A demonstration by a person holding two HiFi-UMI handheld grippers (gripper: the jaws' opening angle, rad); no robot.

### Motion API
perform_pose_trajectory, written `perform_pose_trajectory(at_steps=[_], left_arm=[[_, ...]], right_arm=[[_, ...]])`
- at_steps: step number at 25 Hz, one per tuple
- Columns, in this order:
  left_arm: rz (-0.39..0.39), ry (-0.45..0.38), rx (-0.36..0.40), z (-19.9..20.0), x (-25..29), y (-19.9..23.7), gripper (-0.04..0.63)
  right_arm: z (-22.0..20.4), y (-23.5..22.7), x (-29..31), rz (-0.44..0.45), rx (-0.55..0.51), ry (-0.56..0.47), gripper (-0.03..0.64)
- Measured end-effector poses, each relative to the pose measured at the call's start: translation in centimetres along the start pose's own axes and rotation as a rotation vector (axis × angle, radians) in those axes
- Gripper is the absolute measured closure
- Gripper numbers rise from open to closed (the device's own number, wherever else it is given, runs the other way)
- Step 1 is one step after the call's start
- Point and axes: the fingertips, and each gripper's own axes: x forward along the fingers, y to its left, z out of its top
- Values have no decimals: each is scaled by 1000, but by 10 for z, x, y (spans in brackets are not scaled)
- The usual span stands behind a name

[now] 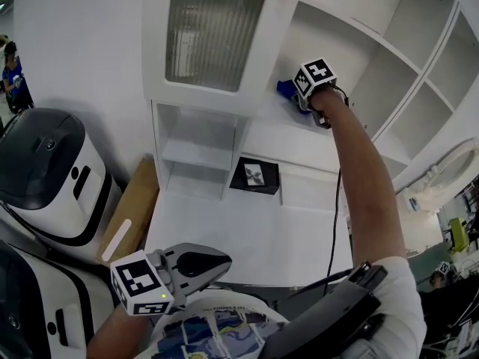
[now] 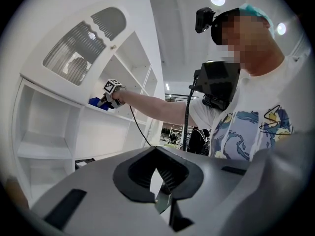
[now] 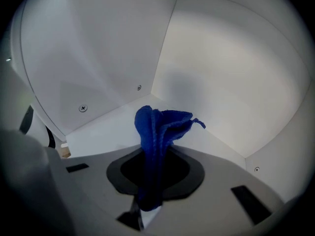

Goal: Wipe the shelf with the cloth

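Note:
A blue cloth is bunched up in my right gripper, which is shut on it inside an upper compartment of the white shelf unit. In the right gripper view the cloth sticks up from the jaws of the right gripper, just above the compartment floor near the back corner. My left gripper hangs low by the person's body, shut and holding nothing. From the left gripper I see the right arm stretched to the shelf and the cloth.
A cabinet door with ribbed glass stands left of the cloth. A black marker card lies on the lower surface. A white and black machine and a brown board are at the left. A cable hangs along the right arm.

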Motion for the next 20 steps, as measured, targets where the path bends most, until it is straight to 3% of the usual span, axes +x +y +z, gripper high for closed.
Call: perform_pose_trajectory(at_steps=[13, 20], left_arm=[[51, -6, -5, -4, -25, 6, 592], [37, -11, -6, -2, -23, 9, 592]], right_arm=[[40, 62, 6, 113, -14, -47, 548], [43, 64, 2, 163, 38, -76, 548]])
